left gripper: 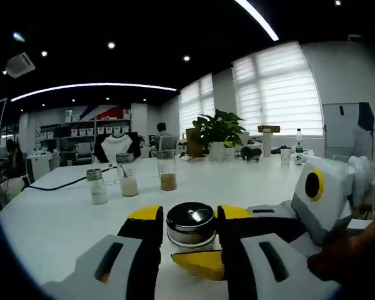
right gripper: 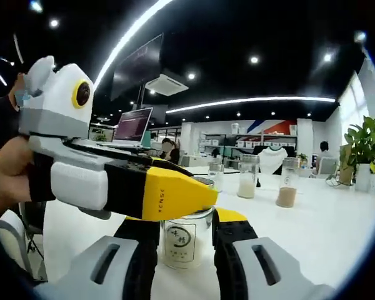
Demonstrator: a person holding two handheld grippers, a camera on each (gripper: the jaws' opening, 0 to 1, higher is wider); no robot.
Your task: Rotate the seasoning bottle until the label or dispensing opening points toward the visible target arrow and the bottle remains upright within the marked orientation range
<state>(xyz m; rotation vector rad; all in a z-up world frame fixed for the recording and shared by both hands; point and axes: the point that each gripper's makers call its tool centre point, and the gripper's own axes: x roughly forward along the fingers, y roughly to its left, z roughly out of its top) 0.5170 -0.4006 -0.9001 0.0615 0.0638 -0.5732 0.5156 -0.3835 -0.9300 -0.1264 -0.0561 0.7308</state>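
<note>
A long white table (left gripper: 250, 187) fills the lower half of the left gripper view. Low in the centre of both views stands the seasoning bottle (right gripper: 186, 240), upright, with a shiny metal lid and a label facing the right gripper view. The right claw (right gripper: 186, 250) is closed on its glass sides, and the left claw (left gripper: 190, 234) pinches it near the lid. Three small jars (left gripper: 129, 178) stand well behind, left of centre.

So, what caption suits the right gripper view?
Two grippers meet around an upright labelled seasoning bottle on a white table.
</note>
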